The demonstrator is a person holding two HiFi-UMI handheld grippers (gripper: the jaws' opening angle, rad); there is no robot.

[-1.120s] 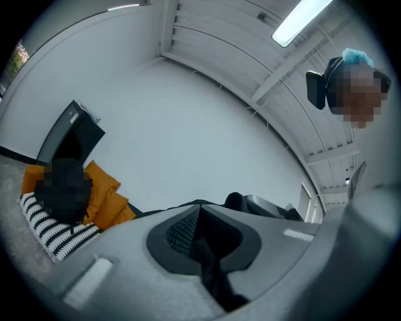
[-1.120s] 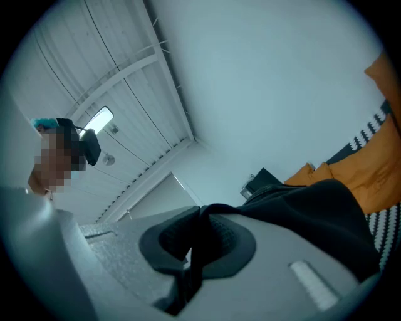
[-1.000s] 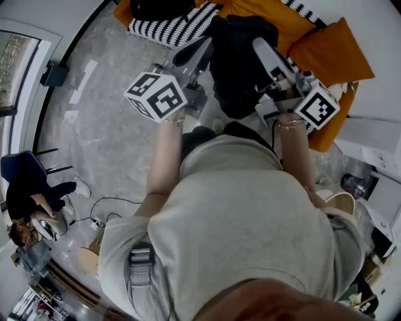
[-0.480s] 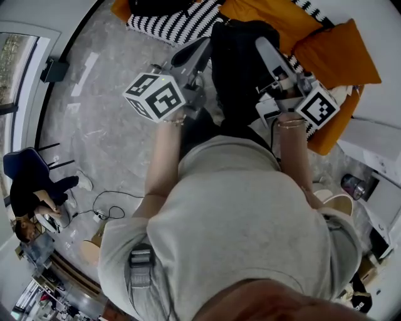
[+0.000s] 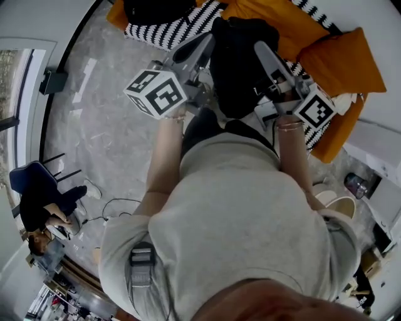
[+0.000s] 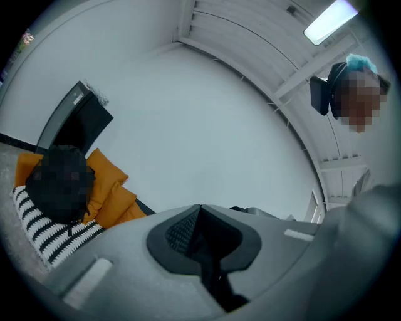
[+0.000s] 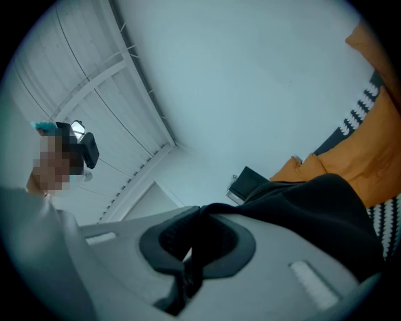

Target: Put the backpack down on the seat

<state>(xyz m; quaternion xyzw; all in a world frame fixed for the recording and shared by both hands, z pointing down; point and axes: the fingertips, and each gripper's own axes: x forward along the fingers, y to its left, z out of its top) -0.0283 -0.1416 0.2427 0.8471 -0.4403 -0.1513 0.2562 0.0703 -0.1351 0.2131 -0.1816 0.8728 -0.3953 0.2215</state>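
A black backpack (image 5: pixel 241 63) hangs between my two grippers, over the front edge of an orange sofa seat (image 5: pixel 285 22) that has a black-and-white striped blanket (image 5: pixel 182 26) on it. My left gripper (image 5: pixel 208 42) grips its left side. My right gripper (image 5: pixel 262 49) grips its right side. In the left gripper view the jaws (image 6: pixel 200 210) are closed with a dark strap (image 6: pixel 218 279) pinched between them. In the right gripper view the jaws (image 7: pixel 199 210) are closed on black backpack fabric (image 7: pixel 313 213), which runs off to the right.
Orange cushions (image 5: pixel 344 59) lie on the sofa's right side, and a dark item (image 5: pixel 156 7) lies at its far left end. A seated person (image 5: pixel 41 200) and cables (image 5: pixel 109 207) are on the grey floor at the lower left. A metal cup (image 5: pixel 354 185) stands at the right.
Both grippers and the backpack have moved together toward the sofa. The backpack now hangs further over the striped blanket and the seat. Both grips are unchanged.
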